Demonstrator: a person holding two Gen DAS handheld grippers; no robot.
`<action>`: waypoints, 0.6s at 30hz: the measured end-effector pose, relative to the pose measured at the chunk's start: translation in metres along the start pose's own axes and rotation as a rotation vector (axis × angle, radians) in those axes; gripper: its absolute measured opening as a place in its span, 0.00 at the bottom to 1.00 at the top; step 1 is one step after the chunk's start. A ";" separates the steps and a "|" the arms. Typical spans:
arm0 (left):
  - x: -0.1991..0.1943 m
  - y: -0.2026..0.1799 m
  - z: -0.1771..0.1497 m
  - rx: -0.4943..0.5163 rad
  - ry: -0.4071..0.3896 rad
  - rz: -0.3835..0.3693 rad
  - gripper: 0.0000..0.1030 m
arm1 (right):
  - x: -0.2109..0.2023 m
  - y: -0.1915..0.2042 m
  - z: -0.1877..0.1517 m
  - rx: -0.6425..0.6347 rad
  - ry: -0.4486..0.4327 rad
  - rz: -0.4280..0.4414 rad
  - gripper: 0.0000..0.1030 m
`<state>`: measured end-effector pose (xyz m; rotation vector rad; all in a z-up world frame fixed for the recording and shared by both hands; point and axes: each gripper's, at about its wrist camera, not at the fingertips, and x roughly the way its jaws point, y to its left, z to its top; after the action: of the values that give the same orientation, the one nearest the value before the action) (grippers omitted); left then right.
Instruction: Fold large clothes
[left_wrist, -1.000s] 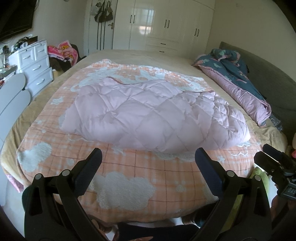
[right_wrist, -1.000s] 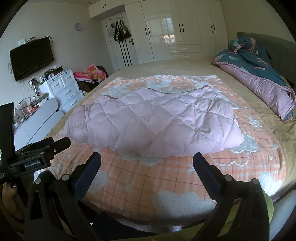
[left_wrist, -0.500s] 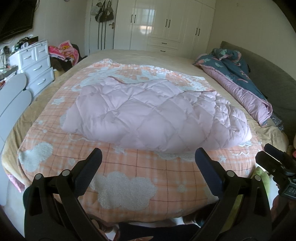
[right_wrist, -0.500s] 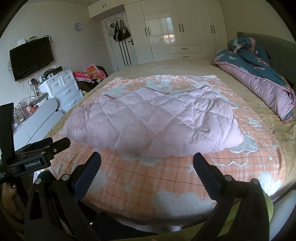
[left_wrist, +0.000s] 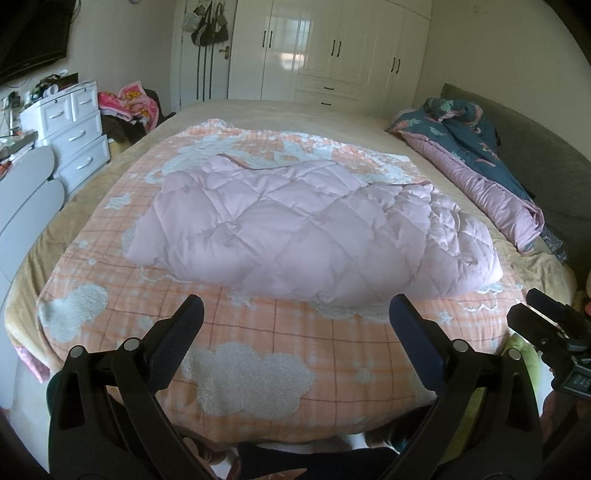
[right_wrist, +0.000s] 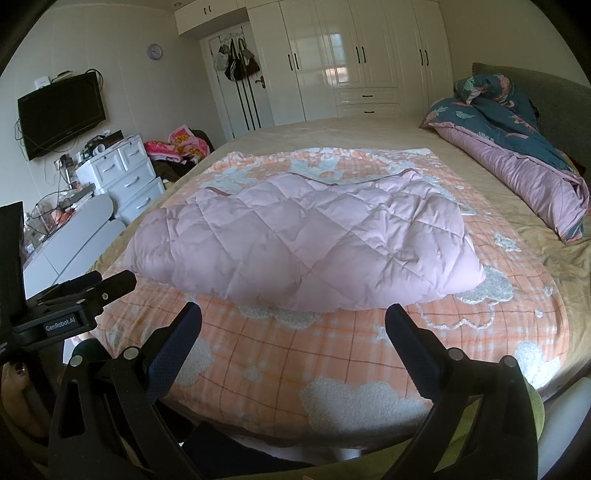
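Pink quilted garment lay bunched ahead of my fingers — folded or awaiting folding, unclear; both fingers' pairs spread, gripping nothing.

Ahead of you an orange checked blanket with fluffy white clouds covers most of the bed's beige sheet. To your right, a bundled teal floral duvet with a mauve underside lies along the grey headboard. Glossy white wardrobes fill the far wall, and bags hang on the door beside them. On your left you have a white chest of drawers, with a heap of pink clothes just beyond it. Above hang a wall-mounted television and a round clock.
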<state>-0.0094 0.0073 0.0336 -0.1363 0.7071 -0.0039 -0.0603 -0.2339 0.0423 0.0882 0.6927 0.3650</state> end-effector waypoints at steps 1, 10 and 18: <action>0.000 -0.001 0.000 -0.001 0.000 0.001 0.91 | 0.000 0.000 0.000 0.001 0.000 0.000 0.96; -0.003 -0.003 0.003 0.003 -0.009 0.002 0.91 | 0.000 0.000 0.000 -0.002 0.001 0.002 0.96; -0.005 -0.004 0.003 0.012 -0.019 0.002 0.91 | 0.001 -0.001 0.000 -0.001 0.007 -0.003 0.96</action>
<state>-0.0111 0.0037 0.0403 -0.1242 0.6885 -0.0052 -0.0593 -0.2339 0.0414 0.0846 0.6996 0.3627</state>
